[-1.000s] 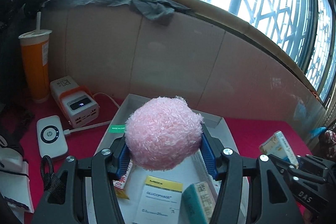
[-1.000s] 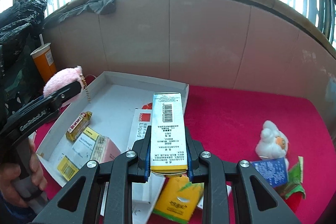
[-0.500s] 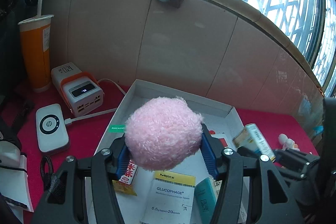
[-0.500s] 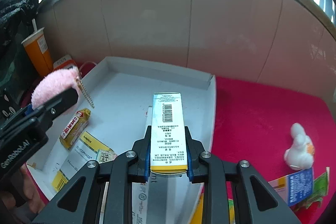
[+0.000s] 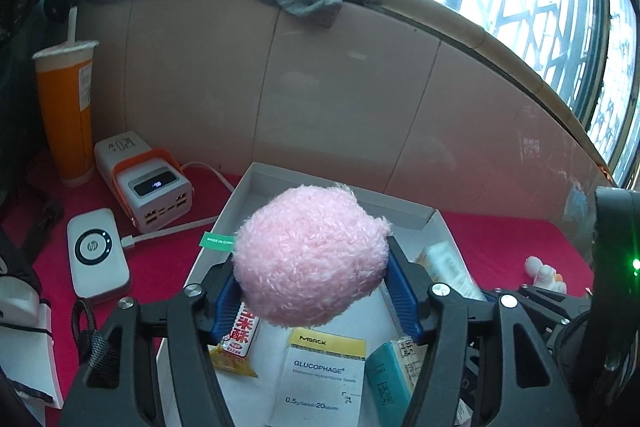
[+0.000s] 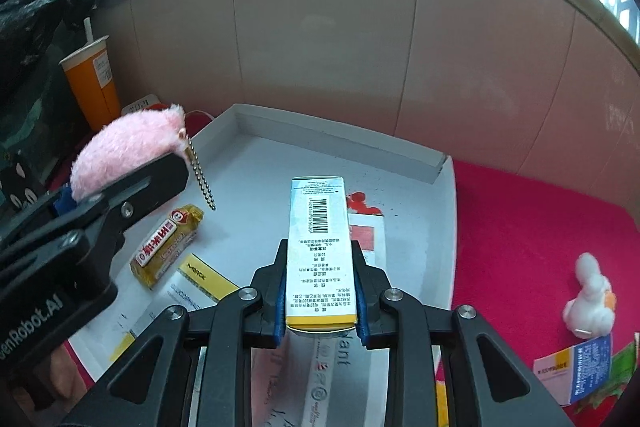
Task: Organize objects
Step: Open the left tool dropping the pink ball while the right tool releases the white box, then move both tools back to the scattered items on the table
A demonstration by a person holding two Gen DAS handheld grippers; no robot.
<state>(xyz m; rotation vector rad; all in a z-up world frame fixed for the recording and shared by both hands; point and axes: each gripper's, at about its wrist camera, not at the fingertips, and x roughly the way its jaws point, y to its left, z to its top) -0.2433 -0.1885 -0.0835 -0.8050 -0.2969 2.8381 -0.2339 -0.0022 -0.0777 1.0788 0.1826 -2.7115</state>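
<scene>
Gripping a pink plush ball (image 5: 310, 255) between my left gripper's (image 5: 312, 291) blue pads, I hold it over the white tray (image 6: 340, 143), though those jaws have just been easing wider with the ball still pressed between them. My right gripper (image 6: 320, 301) clamps a tall barcode box (image 6: 320, 251), its jaws also just loosening slightly; the box's underside is hidden. At nine o'clock of that box lies a yellow snack packet (image 6: 166, 245), and at seven o'clock a Merck carton (image 5: 324, 375), partly cut off. Bare tray floor lies open at twelve o'clock up to the far wall. Beyond the rim at three o'clock spreads the red cloth (image 6: 532, 235) with a small white toy (image 6: 590, 297); a beige panel (image 6: 320, 39) closes the back.
</scene>
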